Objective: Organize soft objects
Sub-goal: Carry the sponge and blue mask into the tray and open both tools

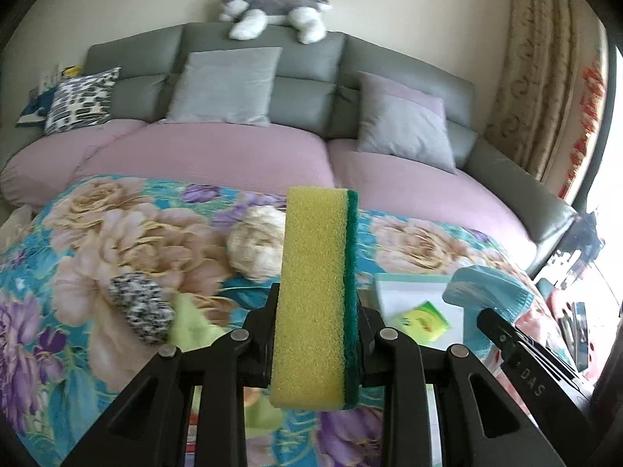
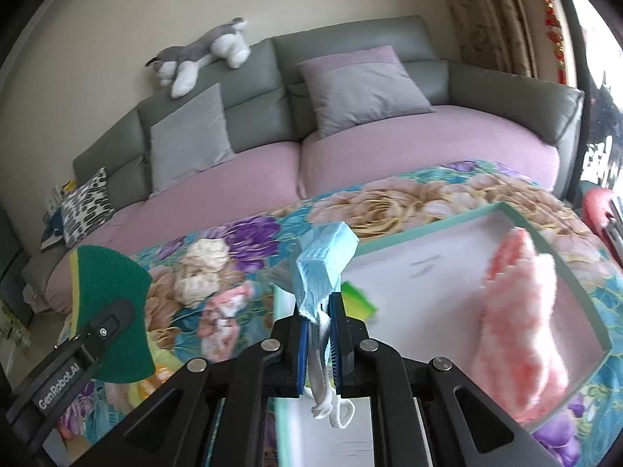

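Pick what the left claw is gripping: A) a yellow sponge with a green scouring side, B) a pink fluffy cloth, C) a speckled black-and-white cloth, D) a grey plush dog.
A: the yellow sponge with a green scouring side stands upright, pinched in the left claw.

Grey sofa (image 1: 303, 89), plush husky (image 1: 272, 9) atop its backrest

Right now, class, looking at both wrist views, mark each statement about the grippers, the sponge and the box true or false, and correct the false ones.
1. The left gripper holds a yellow and green sponge. True.
2. The right gripper is empty. False: it is shut on a light blue cloth.
3. A pink fluffy cloth lies inside the white box. True.
4. The plush dog lies on the floral blanket. False: it lies on top of the sofa back.
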Action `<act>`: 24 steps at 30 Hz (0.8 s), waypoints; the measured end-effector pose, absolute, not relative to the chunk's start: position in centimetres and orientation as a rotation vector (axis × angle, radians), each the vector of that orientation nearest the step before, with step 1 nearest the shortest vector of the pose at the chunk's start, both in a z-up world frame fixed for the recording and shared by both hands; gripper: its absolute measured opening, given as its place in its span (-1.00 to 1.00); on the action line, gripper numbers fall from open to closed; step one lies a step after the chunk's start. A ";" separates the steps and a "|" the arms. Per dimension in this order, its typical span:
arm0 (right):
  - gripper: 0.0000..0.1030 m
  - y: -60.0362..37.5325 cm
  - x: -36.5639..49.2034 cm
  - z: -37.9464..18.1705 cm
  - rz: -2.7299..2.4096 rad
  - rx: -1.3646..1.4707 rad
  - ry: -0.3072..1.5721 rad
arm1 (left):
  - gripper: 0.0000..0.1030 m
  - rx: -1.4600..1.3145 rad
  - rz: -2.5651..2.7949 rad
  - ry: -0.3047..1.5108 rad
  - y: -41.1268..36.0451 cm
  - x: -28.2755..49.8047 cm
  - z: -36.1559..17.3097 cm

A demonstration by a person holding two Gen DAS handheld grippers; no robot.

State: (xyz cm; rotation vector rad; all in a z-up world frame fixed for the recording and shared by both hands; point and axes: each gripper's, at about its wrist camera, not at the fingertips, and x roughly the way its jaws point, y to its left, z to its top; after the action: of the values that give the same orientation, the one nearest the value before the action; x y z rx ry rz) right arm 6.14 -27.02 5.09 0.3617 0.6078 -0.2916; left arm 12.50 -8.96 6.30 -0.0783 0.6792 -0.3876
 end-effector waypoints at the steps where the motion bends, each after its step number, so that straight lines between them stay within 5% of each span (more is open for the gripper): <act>1: -0.80 -27.4 6.0 5.1 -0.300 0.364 0.608 | -0.41 -0.070 -0.400 0.675 -9.5 12.4 6.3; 24: -0.79 -34.5 2.6 4.2 -0.435 0.423 0.615 | -0.41 -0.075 -0.723 0.735 -20.5 11.9 4.6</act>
State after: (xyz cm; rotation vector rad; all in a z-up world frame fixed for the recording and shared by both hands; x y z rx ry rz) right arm 2.60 -34.48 4.16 0.4225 0.6151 -0.4350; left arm 11.93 -20.46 4.59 -0.0750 0.7349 -0.7232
